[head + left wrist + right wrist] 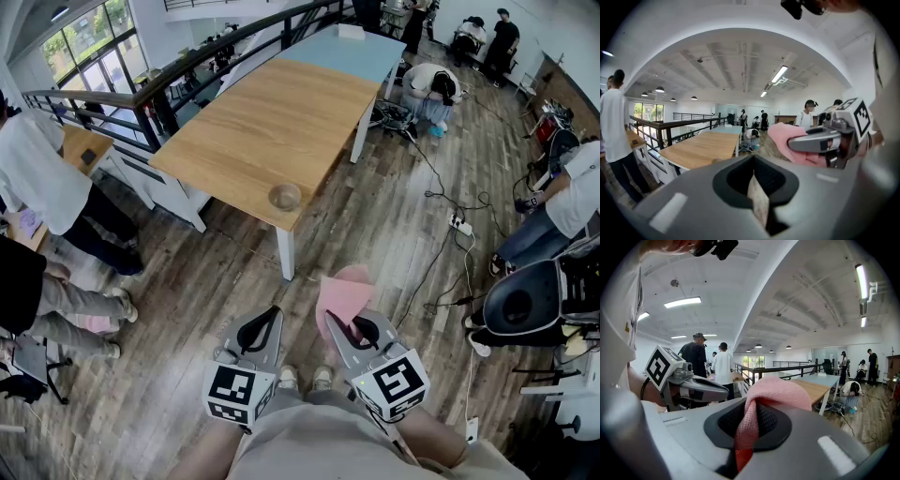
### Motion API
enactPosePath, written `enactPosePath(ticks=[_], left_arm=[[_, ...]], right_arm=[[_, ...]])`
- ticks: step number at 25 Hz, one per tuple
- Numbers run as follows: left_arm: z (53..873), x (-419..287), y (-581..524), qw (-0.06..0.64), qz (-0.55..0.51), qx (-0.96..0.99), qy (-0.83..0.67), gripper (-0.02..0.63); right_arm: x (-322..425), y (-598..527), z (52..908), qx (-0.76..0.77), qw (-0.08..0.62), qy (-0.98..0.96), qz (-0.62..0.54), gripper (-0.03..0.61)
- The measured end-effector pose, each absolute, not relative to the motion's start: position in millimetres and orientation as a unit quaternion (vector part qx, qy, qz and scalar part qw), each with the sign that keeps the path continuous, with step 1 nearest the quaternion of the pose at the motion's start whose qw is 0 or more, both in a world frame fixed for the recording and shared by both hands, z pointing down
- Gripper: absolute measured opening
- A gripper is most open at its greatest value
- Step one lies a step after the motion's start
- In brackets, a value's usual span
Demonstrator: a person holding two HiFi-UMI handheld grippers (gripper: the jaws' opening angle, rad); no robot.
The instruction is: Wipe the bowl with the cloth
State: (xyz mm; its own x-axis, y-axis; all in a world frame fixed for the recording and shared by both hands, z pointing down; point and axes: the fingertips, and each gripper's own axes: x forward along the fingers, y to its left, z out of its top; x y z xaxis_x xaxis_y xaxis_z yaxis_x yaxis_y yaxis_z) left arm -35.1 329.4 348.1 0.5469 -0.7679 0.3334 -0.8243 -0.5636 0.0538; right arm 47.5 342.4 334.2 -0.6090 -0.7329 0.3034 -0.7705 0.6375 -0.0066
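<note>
Status: right tool (352,328) clamped on cloth (342,292); left tool (265,319) jaws together, empty; bowl (284,196) near worktop (262,122) edge, unbraced; wiping could push it off.

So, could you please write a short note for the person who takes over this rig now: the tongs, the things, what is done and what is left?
Left tongs: shut, nothing between them.
Right tongs: shut on the pink cloth, which bunches out in front of them.
Bowl: on the wooden table, near its closest corner, well ahead of both tongs and not touched.
Done: the cloth is in the grip.
Left: go up to the table, perhaps steady the bowl with the left tongs, then wipe it with the cloth.
</note>
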Motion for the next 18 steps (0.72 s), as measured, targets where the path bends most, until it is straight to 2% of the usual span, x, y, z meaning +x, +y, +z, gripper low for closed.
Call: enactPosePath(ticks=[18], left_arm=[[353.0, -19.0, 313.2, 0.106, 0.151, 0.867, -0.463, 0.002]], right_arm=[[65.6, 328.6, 336.7, 0.405, 0.127, -0.901, 0.095, 0.014]])
